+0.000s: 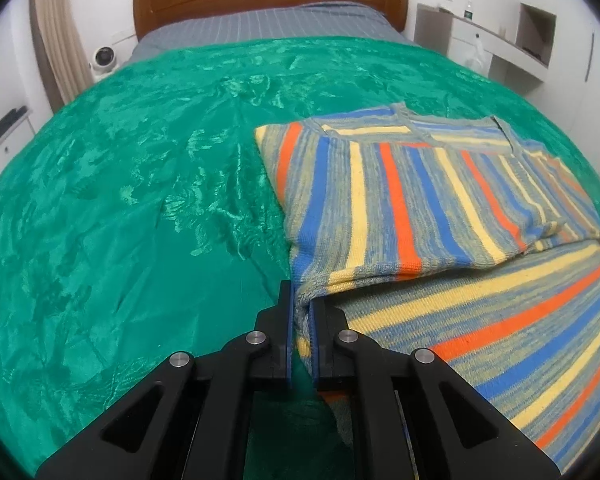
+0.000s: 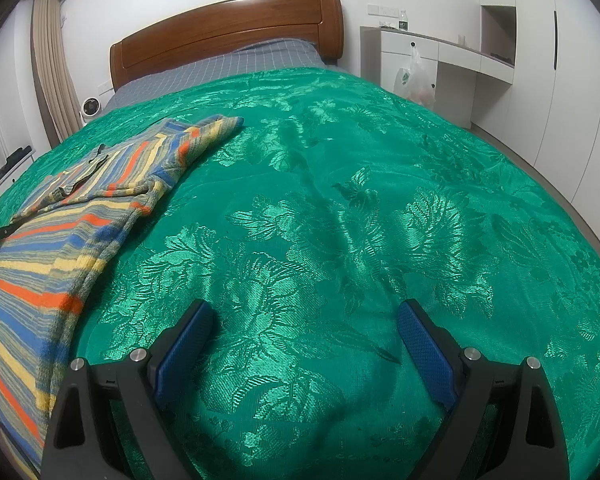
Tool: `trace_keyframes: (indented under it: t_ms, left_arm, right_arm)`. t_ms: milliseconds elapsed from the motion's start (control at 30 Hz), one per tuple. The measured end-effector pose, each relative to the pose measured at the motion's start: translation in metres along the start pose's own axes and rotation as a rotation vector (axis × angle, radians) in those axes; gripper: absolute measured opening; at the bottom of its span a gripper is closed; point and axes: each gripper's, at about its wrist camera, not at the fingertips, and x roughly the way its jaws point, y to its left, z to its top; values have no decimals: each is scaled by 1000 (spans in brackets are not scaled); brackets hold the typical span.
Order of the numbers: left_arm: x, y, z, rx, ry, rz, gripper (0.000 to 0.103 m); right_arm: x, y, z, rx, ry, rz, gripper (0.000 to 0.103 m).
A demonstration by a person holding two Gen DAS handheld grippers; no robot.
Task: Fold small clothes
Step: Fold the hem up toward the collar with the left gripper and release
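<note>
Left wrist view: my left gripper (image 1: 302, 304) has its jaws pinched onto a fold at the near left edge of the striped sweater (image 1: 420, 208). The sweater lies on the green bedspread (image 1: 140, 200), its upper part folded over the lower, on the right of this view. Right wrist view: my right gripper (image 2: 304, 336) hangs over bare bedspread, jaws wide and holding nothing; the sweater lies apart to its left. A wooden headboard (image 2: 228, 28) stands at the far end.
</note>
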Motion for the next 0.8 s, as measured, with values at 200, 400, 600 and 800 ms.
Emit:
trace_keyframes:
  t_ms: [200,400,600,800]
  left_arm:
    - [-32,-9,-3,38,7,45,24]
    - [-66,-51,33,87,-103,-38,54]
    - [-16,-121,58,160,-17,-96,63]
    - [7,-145,24,183,55,-65,70]
  right_arm:
    - [0,0,0,0,0,0,93]
    - [0,0,0,-1,0,0,93]
    - [1,0,0,-1,0,1,93]
    - [1,0,0,-1,0,2,93]
